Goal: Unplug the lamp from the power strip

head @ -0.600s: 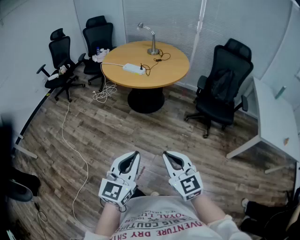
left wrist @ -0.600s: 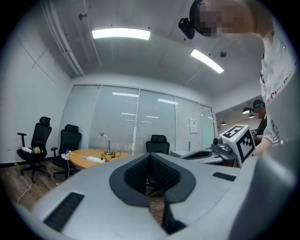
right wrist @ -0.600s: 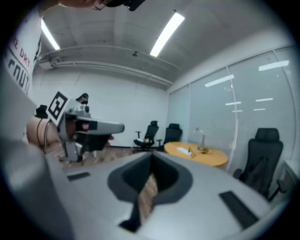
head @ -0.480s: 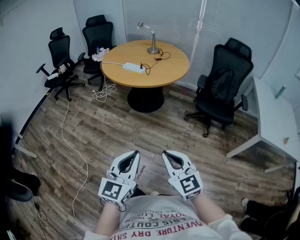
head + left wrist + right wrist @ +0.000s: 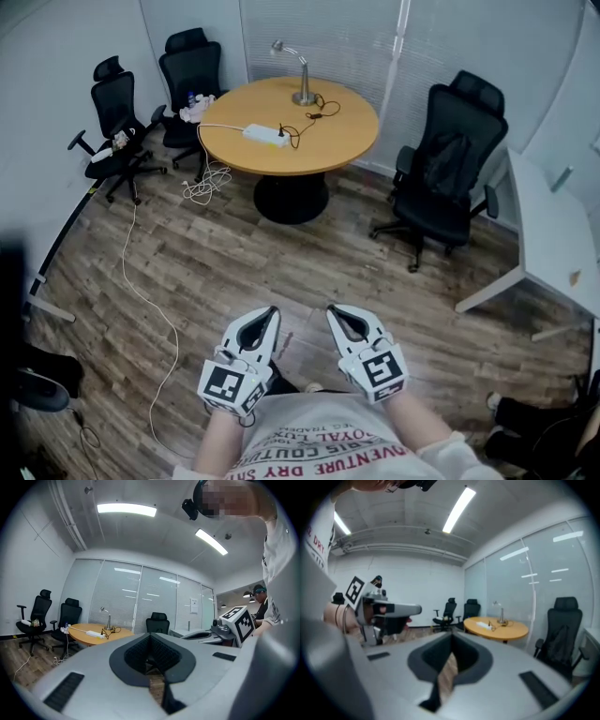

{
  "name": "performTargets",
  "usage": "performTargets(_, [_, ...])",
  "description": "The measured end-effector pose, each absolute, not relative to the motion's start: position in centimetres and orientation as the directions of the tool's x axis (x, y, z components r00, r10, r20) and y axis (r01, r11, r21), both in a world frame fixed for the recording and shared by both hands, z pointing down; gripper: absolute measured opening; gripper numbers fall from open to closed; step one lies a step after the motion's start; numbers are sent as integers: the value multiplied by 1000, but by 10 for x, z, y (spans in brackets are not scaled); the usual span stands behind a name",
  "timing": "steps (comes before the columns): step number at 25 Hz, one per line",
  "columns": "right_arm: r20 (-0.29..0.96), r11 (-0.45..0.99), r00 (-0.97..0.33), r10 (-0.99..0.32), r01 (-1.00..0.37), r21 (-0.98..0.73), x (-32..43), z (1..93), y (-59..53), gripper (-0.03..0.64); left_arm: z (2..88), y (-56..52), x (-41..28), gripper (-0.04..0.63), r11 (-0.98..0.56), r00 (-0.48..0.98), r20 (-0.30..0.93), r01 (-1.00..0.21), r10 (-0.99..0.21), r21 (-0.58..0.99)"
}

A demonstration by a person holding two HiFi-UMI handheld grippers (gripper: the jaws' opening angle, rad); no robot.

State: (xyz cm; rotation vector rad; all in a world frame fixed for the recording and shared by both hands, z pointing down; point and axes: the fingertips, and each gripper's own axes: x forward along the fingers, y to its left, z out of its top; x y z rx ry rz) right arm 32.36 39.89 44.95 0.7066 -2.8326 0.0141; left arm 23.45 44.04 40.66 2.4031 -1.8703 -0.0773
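Lamp (image 5: 302,80): the item to be unplugged, standing at the far edge of a round wooden table (image 5: 347,141), well apart from us. Tools first: we hold the left gripper (image 5: 269,313) and the right gripper (image 5: 334,312) side by side just before our chest, each with jaws pressed together and nothing between them. We judge this a carrying posture, since nothing lies within reach. Outward: plank floor, with a white cable (image 5: 141,281) trailing across it toward the table's left side. On the table: a white power strip (image 5: 263,136), nearer us than the lamp, and a black cord (image 5: 300,122) looping from the lamp's base to the strip's right end, plug apparently seated. To the table's right: a black office chair (image 5: 450,178). Status, in our judgement: not begun; we must first approach the table.
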Motion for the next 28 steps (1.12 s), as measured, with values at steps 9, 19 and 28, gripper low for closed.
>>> performTargets(9, [260,863,-828,-497,-502,50,279,461,365,28,418,401,178,28,-245,254,38,-956,-966,160])
performTargets(19, [279,810,-768,-577,-581,76,182,459,281,29,418,312,71,28,-314,326,33,-929,-945,194])
performTargets(28, [285,759,-720,-632,-650,42,92,450,220,29,415,247,-30,28,-366,383,85,-916,-920,167])
